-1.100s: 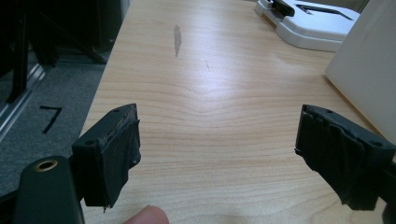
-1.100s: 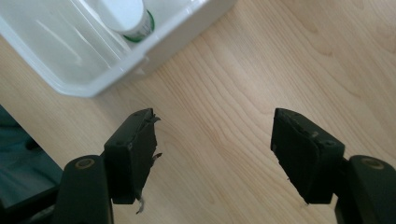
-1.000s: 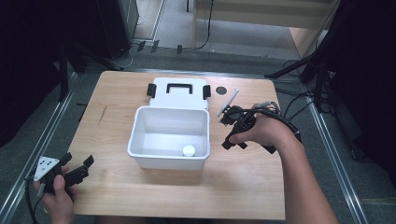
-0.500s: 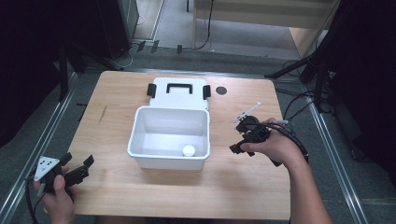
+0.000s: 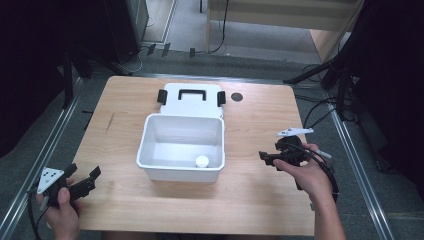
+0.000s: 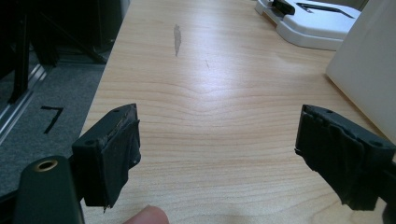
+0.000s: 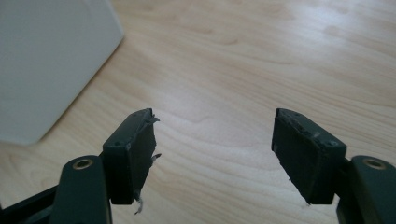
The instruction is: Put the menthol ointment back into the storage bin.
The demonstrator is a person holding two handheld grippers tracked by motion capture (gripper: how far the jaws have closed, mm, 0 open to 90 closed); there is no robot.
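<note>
**Both tools empty beside the open white box**

The white box (image 5: 181,148) stands open in the middle of the bench (image 5: 260,200), and a small white round piece (image 5: 202,161) lies inside it, at the near right of its floor. The lid (image 5: 190,99), with a black handle and black latches, lies flat just behind the box, on the far side.

The right tool (image 5: 266,157) hovers to the right of the box, near to it but not touching; in the right gripper view its jaws stand wide apart with only bare wood between them. The left tool (image 5: 86,181) waits at the near left corner of the bench, well apart from the box, jaws also wide and holding nothing.

Judging from this, the likely next step is closing the box. To do it well, the person should bring the right tool around to the lid's handle, grip it at the middle so the lid stays level, and let the left tool steady the box wall.
</note>
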